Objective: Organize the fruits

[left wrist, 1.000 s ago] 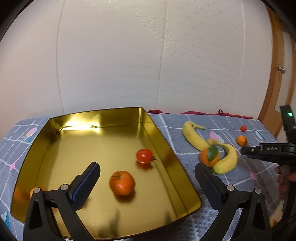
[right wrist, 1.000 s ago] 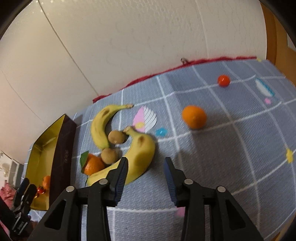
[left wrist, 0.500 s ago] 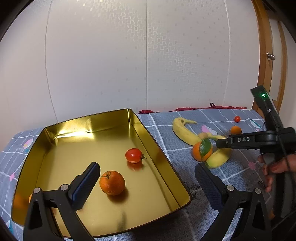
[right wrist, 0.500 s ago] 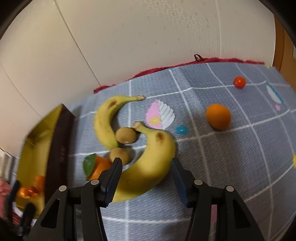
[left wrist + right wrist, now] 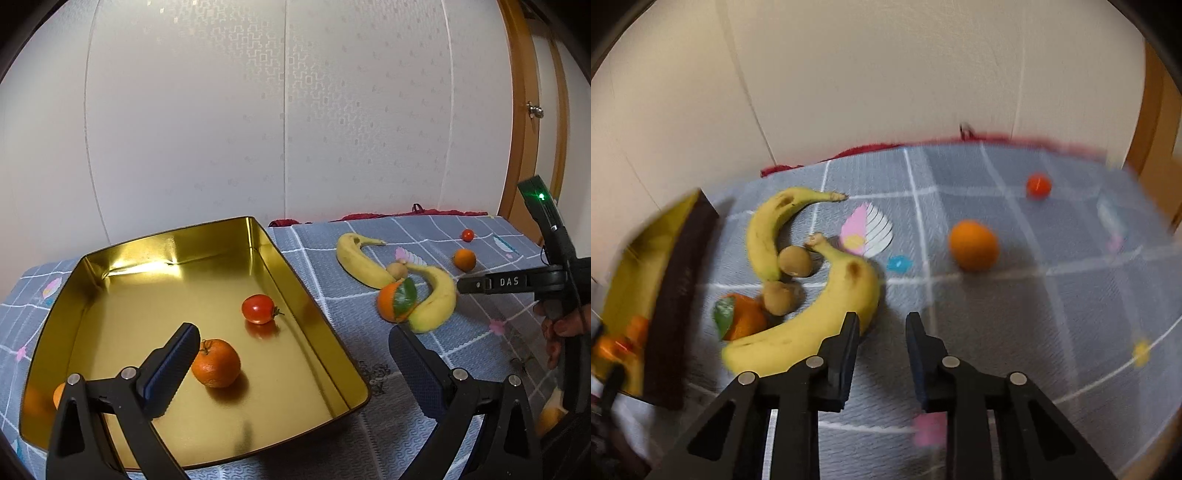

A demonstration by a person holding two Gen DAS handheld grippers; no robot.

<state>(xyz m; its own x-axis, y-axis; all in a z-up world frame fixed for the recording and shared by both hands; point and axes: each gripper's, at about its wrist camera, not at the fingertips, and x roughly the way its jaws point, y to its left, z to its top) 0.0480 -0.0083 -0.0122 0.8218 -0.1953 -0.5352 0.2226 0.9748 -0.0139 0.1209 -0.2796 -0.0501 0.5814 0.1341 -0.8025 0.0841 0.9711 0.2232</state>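
The left gripper hovers above the near edge of a shiny gold rectangular metal tray, its two dark fingers spread wide with nothing between them. Inside the tray lie a round orange tangerine with a small stem just beside the left finger, a small red tomato farther in, and another orange fruit partly hidden in the near left corner. The tray sits on a grey-blue quilted cloth with white grid lines. To the right of the tray, on the cloth, a cluster of fruit waits: a curved yellow banana at the back, a second, larger yellow banana in front, two small brown round fruits nestled between them, and an orange tangerine with a green leaf touching the front banana's lower end. Well apart to the right sit a lone plain orange tangerine and, beyond it, a tiny red cherry tomato. The right gripper is low over the cloth, its fingers narrowly parted and empty, the left finger just at the front banana's outer curve; whether it touches cannot be told. In the left wrist view, a hand holds that gripper's handle.
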